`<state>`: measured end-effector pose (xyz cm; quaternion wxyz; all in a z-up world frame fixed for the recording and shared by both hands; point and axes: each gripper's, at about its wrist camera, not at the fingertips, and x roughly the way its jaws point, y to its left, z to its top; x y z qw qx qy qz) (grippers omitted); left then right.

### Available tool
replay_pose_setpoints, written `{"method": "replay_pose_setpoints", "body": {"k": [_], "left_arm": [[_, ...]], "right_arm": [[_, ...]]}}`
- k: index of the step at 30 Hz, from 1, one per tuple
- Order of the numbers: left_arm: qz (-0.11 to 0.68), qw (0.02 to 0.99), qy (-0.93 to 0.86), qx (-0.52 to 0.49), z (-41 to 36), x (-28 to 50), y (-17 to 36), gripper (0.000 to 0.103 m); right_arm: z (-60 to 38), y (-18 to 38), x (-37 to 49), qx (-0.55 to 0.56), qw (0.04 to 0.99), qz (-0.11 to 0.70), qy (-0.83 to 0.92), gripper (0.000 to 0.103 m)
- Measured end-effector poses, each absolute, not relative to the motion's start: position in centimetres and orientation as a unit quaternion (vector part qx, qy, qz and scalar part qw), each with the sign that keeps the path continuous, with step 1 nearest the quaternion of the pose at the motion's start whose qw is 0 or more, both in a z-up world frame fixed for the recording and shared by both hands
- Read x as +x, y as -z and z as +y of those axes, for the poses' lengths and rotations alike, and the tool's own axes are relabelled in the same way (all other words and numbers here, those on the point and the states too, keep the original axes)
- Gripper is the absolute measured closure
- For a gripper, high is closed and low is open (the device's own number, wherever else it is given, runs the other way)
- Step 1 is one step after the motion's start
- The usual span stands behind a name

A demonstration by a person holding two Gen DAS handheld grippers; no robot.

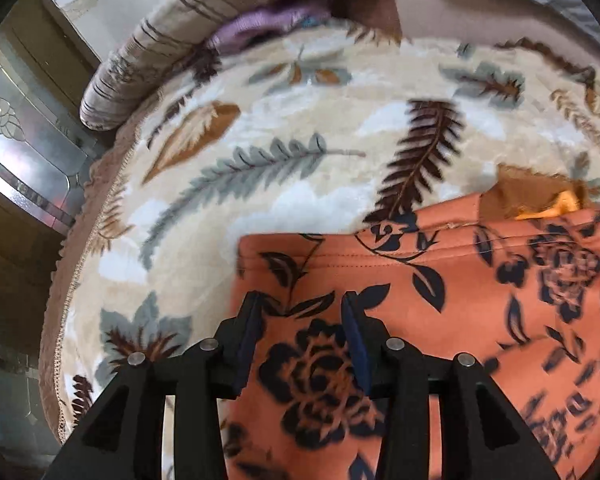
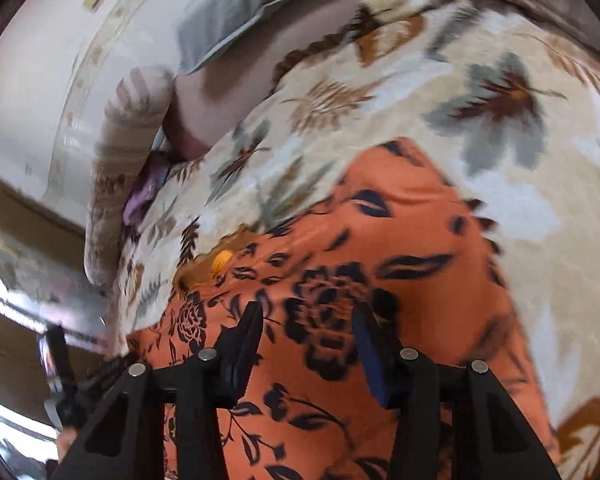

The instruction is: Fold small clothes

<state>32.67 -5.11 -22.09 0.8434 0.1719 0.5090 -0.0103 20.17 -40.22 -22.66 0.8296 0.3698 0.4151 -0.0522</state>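
Note:
An orange garment point(image 1: 440, 304) with a dark floral print lies on a cream leaf-patterned blanket point(image 1: 300, 132). My left gripper point(image 1: 302, 300) is open and empty, just above the garment near its left hemmed edge. In the right wrist view the same garment point(image 2: 380, 248) lies spread on the blanket point(image 2: 520, 160). My right gripper point(image 2: 306, 310) is open and empty above the garment's middle. A small orange-yellow tab point(image 2: 222, 258) shows at the garment's far edge, also in the left wrist view point(image 1: 560, 202).
A striped bolster point(image 1: 148, 56) and a purple cloth point(image 1: 260, 24) lie at the far edge of the bed. A grey pillow point(image 2: 236, 12) lies beyond. The bed's left edge point(image 1: 60, 300) drops to a glass-panelled cabinet point(image 1: 16, 140).

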Motion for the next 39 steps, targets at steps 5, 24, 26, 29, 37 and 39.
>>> {"method": "replay_pose_setpoints", "body": {"k": [5, 24, 26, 29, 37, 39], "left_arm": [[0.501, 0.842, -0.006, 0.199, -5.4, 32.5, 23.9, 0.051], [0.454, 0.871, 0.095, 0.159, -3.4, 19.1, 21.2, 0.039], [0.48, 0.858, 0.082, 0.162, -3.3, 19.5, 22.9, 0.039], [0.481, 0.856, 0.08, 0.174, -3.6, 19.3, 23.3, 0.038], [0.469, 0.873, 0.067, 0.117, -0.3, 19.3, 21.2, 0.038], [0.482, 0.868, 0.055, 0.108, 1.2, 19.8, 21.8, 0.038]], "right_arm": [[-40.5, 25.2, 22.0, 0.369, 0.818, 0.438, 0.055, 0.047], [-46.4, 23.3, 0.6, 0.602, 0.746, 0.279, 0.052, 0.032], [-45.6, 24.1, 0.1, 0.618, 0.731, 0.286, 0.036, 0.032], [-44.3, 25.5, 1.2, 0.618, 0.718, 0.317, 0.04, 0.032], [-44.1, 27.6, 5.9, 0.618, 0.719, 0.308, 0.078, 0.032], [-43.9, 27.4, 6.8, 0.606, 0.729, 0.304, 0.093, 0.035]]}}
